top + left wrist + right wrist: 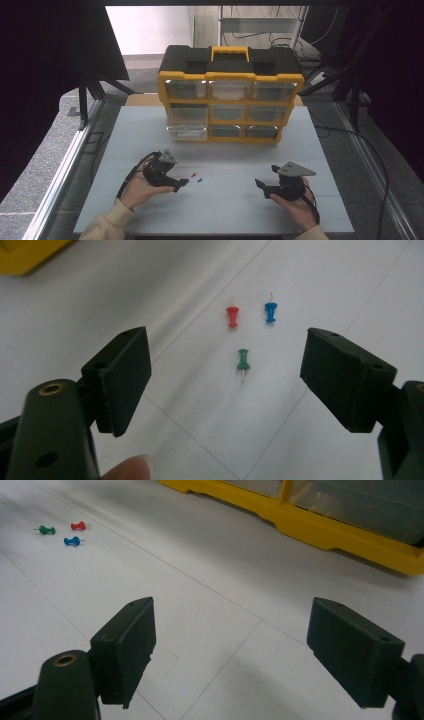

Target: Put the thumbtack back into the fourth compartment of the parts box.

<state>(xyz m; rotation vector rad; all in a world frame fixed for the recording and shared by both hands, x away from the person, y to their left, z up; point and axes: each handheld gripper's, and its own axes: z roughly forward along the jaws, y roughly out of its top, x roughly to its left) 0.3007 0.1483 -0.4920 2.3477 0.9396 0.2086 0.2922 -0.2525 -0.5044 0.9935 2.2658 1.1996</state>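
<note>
Three push pins lie on the white table: a red pin (pixel 232 316), a blue pin (pixel 270 312) and a green pin (pixel 243 359). In the high view the red pin (pixel 193 175) and blue pin (pixel 199 180) lie just right of my left gripper (pixel 181 185). My left gripper (pixel 227 377) is open, its jaws wide apart with the green pin lying between and slightly beyond them. My right gripper (pixel 258 186) rests at the front right, open and holding nothing (pixel 230 652). In the right gripper view the pins (pixel 64 534) lie far off at the upper left.
A black and yellow drawer organizer (pixel 230 95) with clear drawers stands at the back centre of the table (pixel 140 130). Its yellow base (pixel 350 535) runs across the upper right of the right gripper view. Metal frame rails (pixel 65 165) flank the table.
</note>
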